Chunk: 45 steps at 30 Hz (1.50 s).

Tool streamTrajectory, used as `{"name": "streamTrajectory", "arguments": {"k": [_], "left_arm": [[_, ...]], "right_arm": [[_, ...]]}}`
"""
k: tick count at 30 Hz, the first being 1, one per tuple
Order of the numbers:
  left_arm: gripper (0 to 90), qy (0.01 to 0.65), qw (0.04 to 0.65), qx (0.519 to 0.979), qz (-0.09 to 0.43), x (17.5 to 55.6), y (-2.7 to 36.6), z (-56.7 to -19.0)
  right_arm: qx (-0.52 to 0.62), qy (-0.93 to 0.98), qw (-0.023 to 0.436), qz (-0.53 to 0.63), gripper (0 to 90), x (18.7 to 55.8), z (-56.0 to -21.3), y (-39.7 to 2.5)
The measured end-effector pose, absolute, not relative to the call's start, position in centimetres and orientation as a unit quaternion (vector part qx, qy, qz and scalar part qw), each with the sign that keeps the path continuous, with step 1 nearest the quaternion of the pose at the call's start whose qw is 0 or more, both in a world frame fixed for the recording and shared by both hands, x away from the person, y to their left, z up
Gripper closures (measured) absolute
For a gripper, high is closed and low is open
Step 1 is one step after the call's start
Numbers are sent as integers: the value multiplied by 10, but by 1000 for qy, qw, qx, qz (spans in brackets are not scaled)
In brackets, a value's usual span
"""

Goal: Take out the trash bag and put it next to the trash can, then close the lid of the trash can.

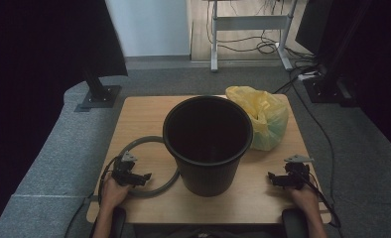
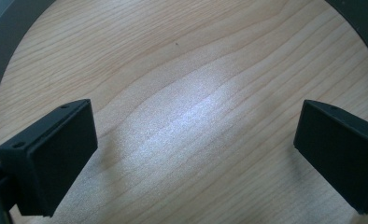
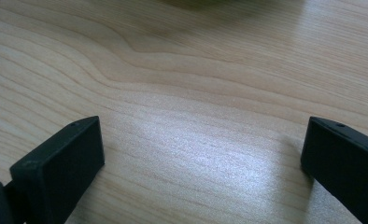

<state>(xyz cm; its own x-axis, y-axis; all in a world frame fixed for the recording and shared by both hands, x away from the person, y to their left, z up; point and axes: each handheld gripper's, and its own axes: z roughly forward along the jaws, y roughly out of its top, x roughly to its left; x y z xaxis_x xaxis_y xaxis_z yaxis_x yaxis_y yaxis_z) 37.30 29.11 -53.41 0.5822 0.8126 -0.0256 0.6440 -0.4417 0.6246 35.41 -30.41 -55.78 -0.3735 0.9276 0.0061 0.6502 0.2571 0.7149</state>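
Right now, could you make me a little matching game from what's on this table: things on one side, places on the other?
Things:
1. black bin
2. yellow bag
3. grey ring
4. right claw

Places:
a. flat on the wood, around the left claw
b. middle of the table
c. near the table's right edge
d. behind the bin, far right

Pairs: 1-b, 2-d, 3-a, 4-c

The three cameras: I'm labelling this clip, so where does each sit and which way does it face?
High view: above the person's side, looking forward and down at the table, black bin, grey ring, yellow bag; forearms, both grippers show.
Left gripper view: on the left gripper, facing tabletop inside the ring; open fingers.
Right gripper view: on the right gripper, facing bare wood.
Shared: table, ring.
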Motion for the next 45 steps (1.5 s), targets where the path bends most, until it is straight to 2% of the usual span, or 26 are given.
{"name": "streamTrajectory", "arguments": {"k": [12, 27, 33, 42, 45], "left_arm": [[0, 430, 303, 838, 143, 379, 290, -527], [0, 464, 309, 810, 182, 402, 329, -508], [0, 479, 311, 800, 184, 415, 340, -517], [0, 496, 282, 805, 164, 423, 346, -541], [0, 498, 294, 797, 174, 421, 347, -546]], "right_arm": [[519, 761, 216, 323, 0, 353, -558, -304], [518, 763, 215, 323, 0, 353, -558, -304], [516, 764, 214, 324, 0, 353, -558, -303], [513, 766, 213, 325, 0, 352, -558, -303], [512, 766, 213, 325, 0, 352, -558, -303]]}}
